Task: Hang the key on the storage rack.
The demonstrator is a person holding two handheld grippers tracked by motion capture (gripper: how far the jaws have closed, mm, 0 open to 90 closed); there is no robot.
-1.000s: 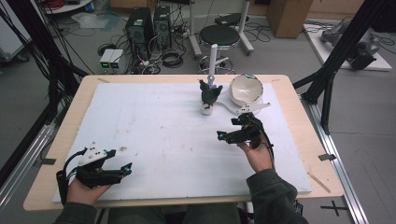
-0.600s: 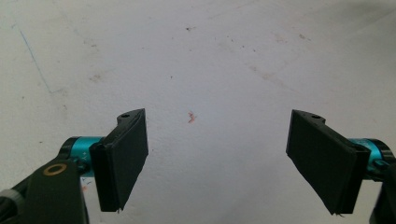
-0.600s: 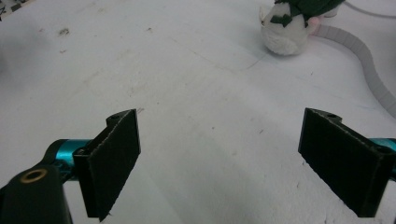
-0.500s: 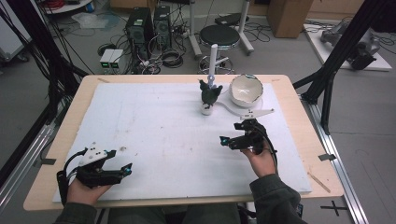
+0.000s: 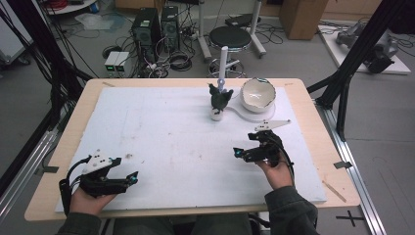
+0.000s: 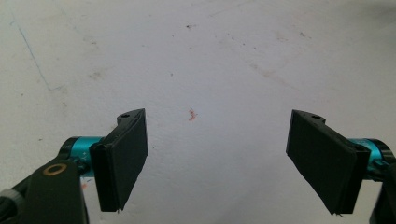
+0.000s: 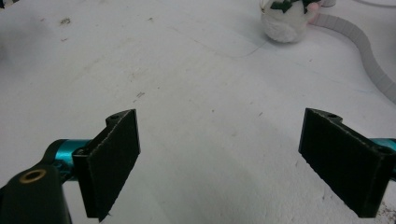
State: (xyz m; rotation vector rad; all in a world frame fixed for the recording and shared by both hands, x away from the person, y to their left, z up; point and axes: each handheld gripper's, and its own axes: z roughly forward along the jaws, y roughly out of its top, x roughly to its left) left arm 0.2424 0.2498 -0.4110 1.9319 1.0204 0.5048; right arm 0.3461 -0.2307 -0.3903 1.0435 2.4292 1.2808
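My left gripper (image 5: 131, 179) rests near the front left corner of the white board (image 5: 161, 132), held by a hand, jaws pointing right. In the left gripper view the left gripper (image 6: 217, 161) stands open over bare board with a small red speck (image 6: 191, 114). My right gripper (image 5: 239, 153) hovers over the board's right side, jaws pointing left. In the right gripper view the right gripper (image 7: 219, 163) is open and holds nothing. A small white pot with a dark green plant (image 5: 218, 104) stands at the back centre and appears again (image 7: 286, 21) far ahead.
A white bowl (image 5: 258, 93) sits at the back right on a pale curved mat (image 5: 243, 115), whose grey edge (image 7: 369, 56) curves past the pot. A white upright rod (image 5: 223, 58) rises behind the plant. Wooden table rim (image 5: 318, 122) frames the board.
My right gripper has drawn back a little toward the person, away from the pot and bowl. The left gripper has stayed where it was.
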